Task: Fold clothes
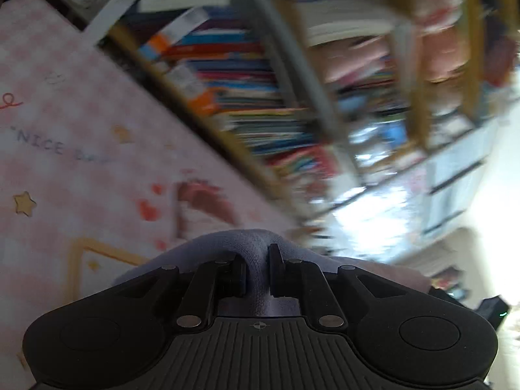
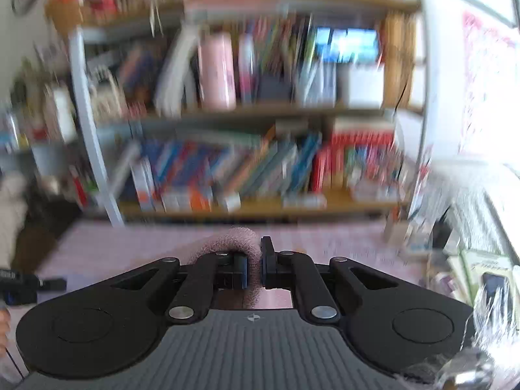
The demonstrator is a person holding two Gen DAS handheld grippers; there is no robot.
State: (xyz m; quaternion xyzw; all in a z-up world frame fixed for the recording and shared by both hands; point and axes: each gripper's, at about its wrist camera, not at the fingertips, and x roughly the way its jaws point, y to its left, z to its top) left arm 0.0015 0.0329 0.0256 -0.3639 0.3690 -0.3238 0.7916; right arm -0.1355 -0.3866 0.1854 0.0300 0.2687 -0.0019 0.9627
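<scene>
Left wrist view: left tool (image 1: 256,273) clamps a grey-blue garment fold (image 1: 256,243); right tool (image 2: 254,268) pinches pink fuzzy cloth (image 2: 240,237), bookshelf (image 2: 247,162) beyond.

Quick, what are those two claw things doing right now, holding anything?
Left gripper: closed on a fold of grey-blue cloth.
Right gripper: closed on a bunched bit of pinkish fabric.
</scene>
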